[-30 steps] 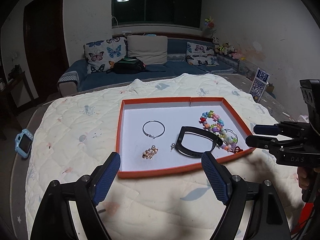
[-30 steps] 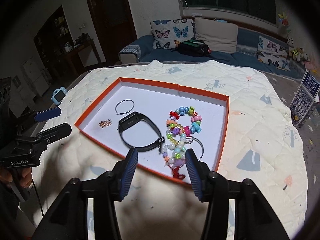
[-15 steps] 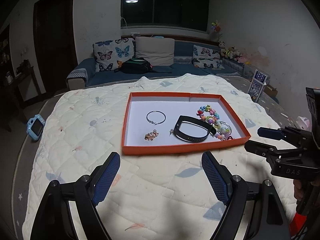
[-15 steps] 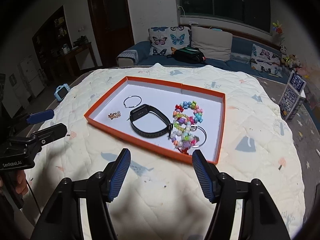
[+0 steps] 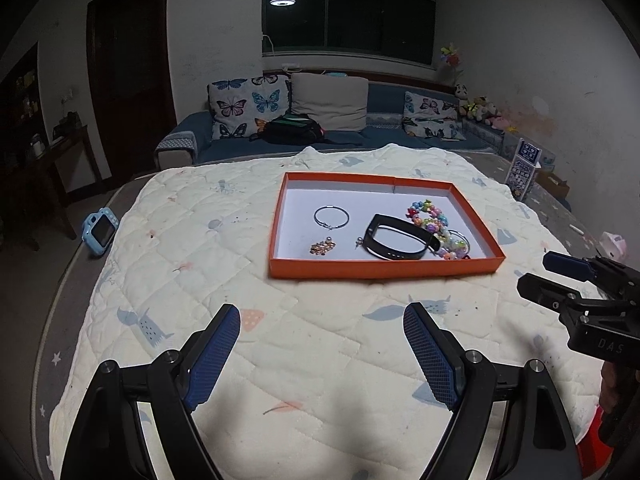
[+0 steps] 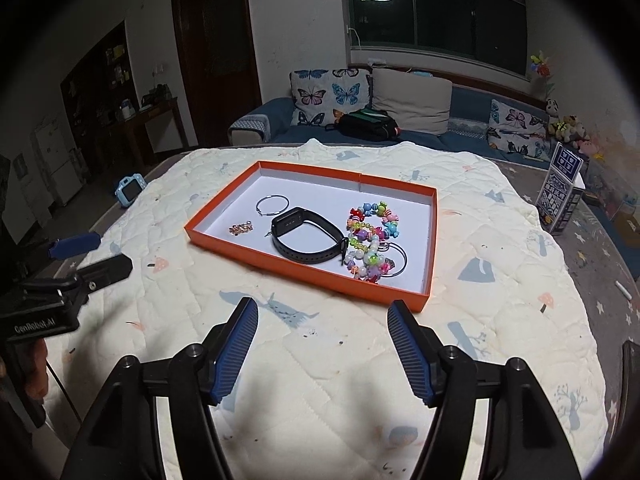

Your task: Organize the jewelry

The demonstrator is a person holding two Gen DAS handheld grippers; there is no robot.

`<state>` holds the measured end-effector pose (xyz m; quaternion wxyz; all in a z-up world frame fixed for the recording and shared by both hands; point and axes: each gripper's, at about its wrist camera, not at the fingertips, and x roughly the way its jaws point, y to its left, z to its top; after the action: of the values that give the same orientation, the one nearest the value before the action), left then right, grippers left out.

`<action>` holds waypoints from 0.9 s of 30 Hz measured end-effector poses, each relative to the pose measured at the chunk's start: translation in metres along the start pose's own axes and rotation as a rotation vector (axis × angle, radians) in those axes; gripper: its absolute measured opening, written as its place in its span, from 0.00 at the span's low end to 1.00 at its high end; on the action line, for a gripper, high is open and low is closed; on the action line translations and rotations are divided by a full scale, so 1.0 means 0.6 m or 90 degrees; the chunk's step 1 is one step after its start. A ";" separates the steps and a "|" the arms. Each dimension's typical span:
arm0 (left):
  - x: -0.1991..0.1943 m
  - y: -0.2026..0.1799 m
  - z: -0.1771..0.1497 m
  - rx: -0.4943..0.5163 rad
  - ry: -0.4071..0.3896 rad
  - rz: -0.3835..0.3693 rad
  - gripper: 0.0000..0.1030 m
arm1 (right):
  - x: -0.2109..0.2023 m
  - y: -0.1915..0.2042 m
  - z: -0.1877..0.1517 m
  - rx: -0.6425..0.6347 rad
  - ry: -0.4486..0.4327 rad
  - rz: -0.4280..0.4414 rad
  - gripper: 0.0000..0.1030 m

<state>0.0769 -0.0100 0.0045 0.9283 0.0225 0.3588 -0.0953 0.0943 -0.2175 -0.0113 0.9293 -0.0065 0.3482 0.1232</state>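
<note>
Surface: cream quilt (image 5: 320, 344) covering a table.
Tray: orange tray (image 5: 384, 270) on the quilt holds black watch (image 5: 396, 236), bead bracelets (image 6: 370, 236), thin bangle (image 5: 331, 217).
Left gripper (image 5: 320, 354): spread wide, empty.
Right gripper (image 6: 322, 344): jaws just opening, nothing between.

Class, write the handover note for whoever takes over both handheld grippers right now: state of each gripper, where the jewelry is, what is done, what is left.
Left gripper: open, empty, over the quilt, short of the tray.
Right gripper: empty, jaws have just been opening, nothing between them.
Orange tray holds everything: thin silver hoop, small gold cluster, black smart band, colourful bead bracelets piled against the band.
Done: all jewelry sits in the tray.
Left: possibly untangling beads from the band; otherwise nothing obvious.
</note>
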 end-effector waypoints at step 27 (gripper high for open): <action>-0.035 -0.007 -0.035 -0.018 -0.001 0.011 0.87 | -0.022 0.010 -0.023 0.009 -0.014 0.015 0.76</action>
<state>0.0471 -0.0084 0.0028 0.9296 0.0124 0.3591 -0.0822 0.0742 -0.2159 -0.0127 0.9316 0.0053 0.3389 0.1316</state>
